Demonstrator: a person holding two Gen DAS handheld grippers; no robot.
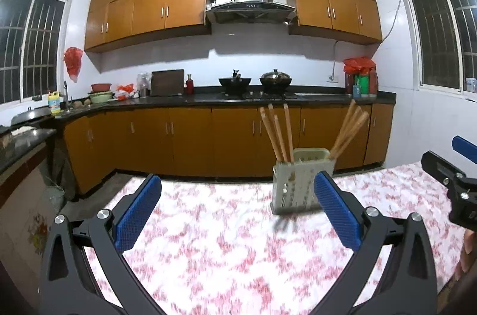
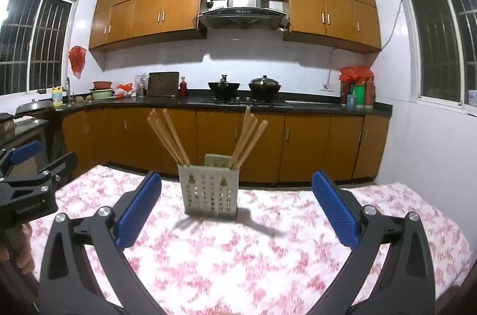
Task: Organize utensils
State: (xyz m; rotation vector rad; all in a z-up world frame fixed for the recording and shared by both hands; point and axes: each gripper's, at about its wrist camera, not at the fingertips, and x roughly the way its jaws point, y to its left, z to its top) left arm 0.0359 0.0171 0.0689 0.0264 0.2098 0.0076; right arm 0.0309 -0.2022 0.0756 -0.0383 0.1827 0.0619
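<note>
A pale perforated utensil holder (image 2: 210,191) stands upright on the table with the pink floral cloth (image 2: 232,261). It also shows in the left wrist view (image 1: 298,184). Several wooden chopsticks (image 2: 173,137) lean left in it, and several more (image 2: 249,136) lean right. My right gripper (image 2: 237,207) is open and empty, just in front of the holder. My left gripper (image 1: 238,209) is open and empty, with the holder behind its right finger. Each gripper shows at the edge of the other's view: the right one (image 1: 459,187) and the left one (image 2: 26,184).
The table's far edge (image 2: 268,188) lies just behind the holder. Beyond it is a floor gap, then brown kitchen cabinets (image 2: 208,136) with a dark counter, a stove with two woks (image 2: 244,88) and a sink at the left.
</note>
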